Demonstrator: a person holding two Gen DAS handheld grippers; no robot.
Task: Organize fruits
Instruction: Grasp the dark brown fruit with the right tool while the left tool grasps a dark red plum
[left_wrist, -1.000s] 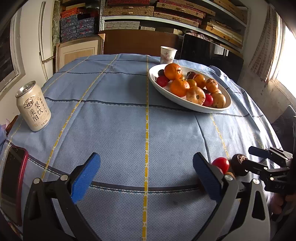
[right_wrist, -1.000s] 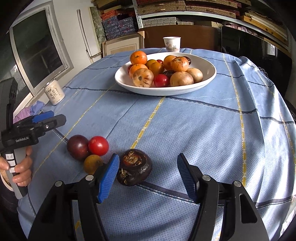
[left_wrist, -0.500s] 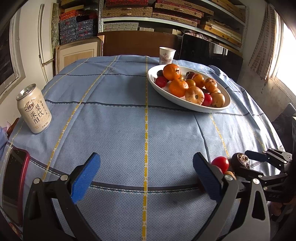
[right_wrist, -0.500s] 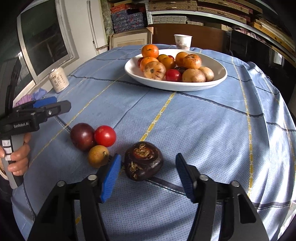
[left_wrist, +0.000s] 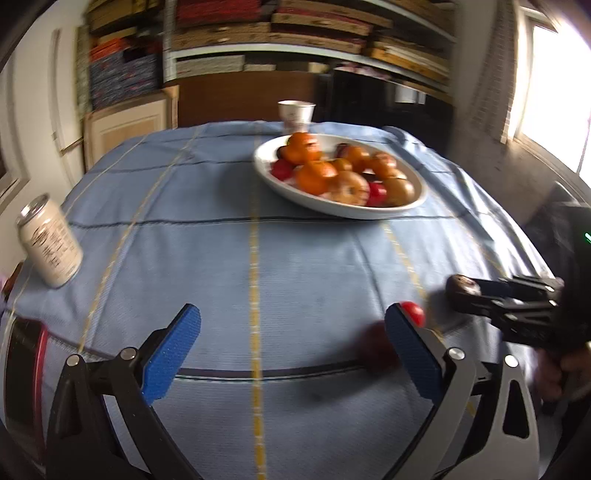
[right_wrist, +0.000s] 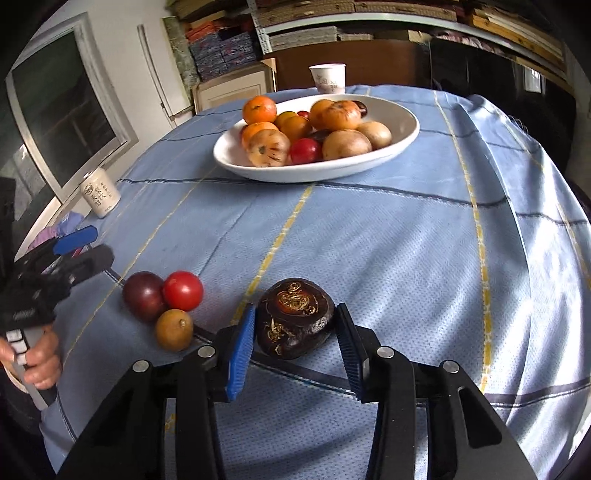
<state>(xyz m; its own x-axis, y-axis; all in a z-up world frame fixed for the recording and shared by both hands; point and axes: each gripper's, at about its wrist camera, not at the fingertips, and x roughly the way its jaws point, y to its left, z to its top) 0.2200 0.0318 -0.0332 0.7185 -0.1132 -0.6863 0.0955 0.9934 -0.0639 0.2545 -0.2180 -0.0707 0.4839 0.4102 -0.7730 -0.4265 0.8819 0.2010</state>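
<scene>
My right gripper (right_wrist: 295, 343) is shut on a dark brown, wrinkled fruit (right_wrist: 295, 317) and holds it just above the blue tablecloth. Left of it lie a dark plum (right_wrist: 143, 300), a red tomato (right_wrist: 183, 290) and a small yellow-brown fruit (right_wrist: 173, 329), touching each other. A white oval bowl (right_wrist: 399, 114) full of oranges and other fruit stands further back. My left gripper (left_wrist: 291, 350) is open and empty over the cloth; the plum (left_wrist: 376, 347) and tomato (left_wrist: 413, 312) show by its right finger. The bowl also shows at the back (left_wrist: 266, 173).
A drink can (left_wrist: 50, 247) stands at the left edge of the table, also in the right wrist view (right_wrist: 99, 192). A paper cup (right_wrist: 328, 77) stands behind the bowl. A red-edged phone (left_wrist: 22, 362) lies at the near left. Shelves and boxes line the back wall.
My right gripper has closed on the dark brown fruit and lifted it slightly. My left gripper has shifted; its view is blurred and the plum now shows beside its right finger.
</scene>
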